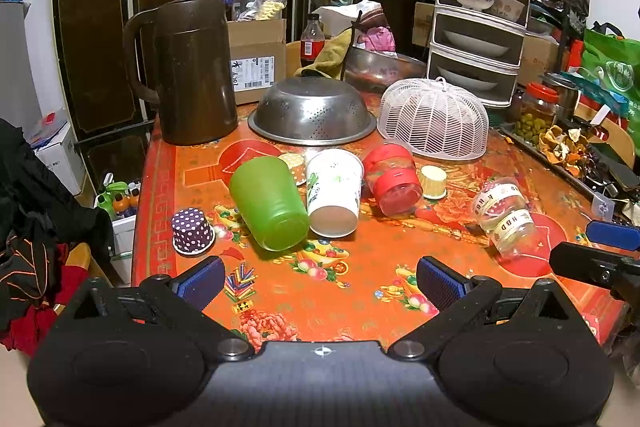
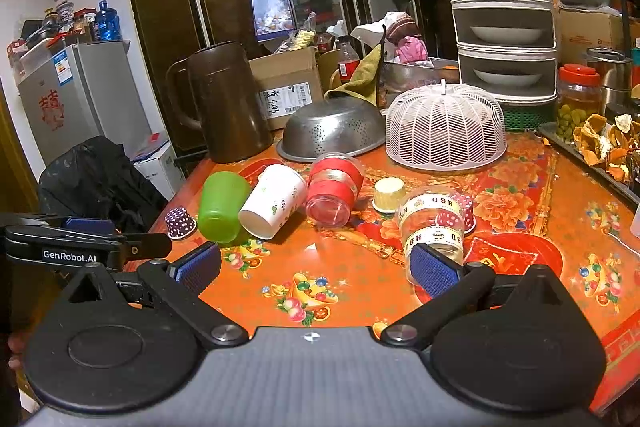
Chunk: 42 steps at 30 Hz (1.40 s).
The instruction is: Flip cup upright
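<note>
Several cups lie on their sides on the orange patterned table (image 1: 340, 291): a green plastic cup (image 1: 270, 203), a white paper cup (image 1: 334, 193), a red-banded clear cup (image 1: 394, 179) and a clear cup with HBD tape (image 1: 504, 217). They also show in the right wrist view: green cup (image 2: 222, 207), white cup (image 2: 274, 207), red-banded cup (image 2: 334, 195), HBD cup (image 2: 434, 223). My left gripper (image 1: 320, 283) is open and empty, short of the green and white cups. My right gripper (image 2: 316, 267) is open and empty; its right finger (image 2: 434, 269) is next to the HBD cup.
Small paper baking cups stand upside down: purple dotted (image 1: 192, 231), yellow (image 1: 434, 181), red dotted (image 2: 466, 213). Behind are a brown jug (image 1: 192, 71), an overturned steel colander (image 1: 312, 113), a white mesh food cover (image 1: 434, 119), a tiered dish rack (image 1: 480, 7) and a tray of peels (image 1: 568, 147).
</note>
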Available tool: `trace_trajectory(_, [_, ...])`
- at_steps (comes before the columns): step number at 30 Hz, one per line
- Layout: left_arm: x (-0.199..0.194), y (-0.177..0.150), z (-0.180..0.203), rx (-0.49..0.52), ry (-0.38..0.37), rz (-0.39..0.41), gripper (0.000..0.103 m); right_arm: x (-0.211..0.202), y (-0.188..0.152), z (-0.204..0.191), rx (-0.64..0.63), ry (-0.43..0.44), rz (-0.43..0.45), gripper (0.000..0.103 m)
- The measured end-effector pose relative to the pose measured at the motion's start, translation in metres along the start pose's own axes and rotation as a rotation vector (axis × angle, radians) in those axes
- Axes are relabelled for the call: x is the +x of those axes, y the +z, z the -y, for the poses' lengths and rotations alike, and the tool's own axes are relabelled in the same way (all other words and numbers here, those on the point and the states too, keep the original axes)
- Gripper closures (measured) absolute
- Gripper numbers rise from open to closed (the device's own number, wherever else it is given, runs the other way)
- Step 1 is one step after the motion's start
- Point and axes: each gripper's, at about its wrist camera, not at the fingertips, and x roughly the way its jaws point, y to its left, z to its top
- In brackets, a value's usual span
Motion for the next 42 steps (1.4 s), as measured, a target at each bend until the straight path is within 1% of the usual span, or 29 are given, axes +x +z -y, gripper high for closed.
trace_trajectory(42, [-0.0033, 0.0009, 0.0019, -0.005, -0.001, 0.003, 0.000, -0.0001, -0.0020, 0.0005, 0.012, 0.006, -0.011, 0.001])
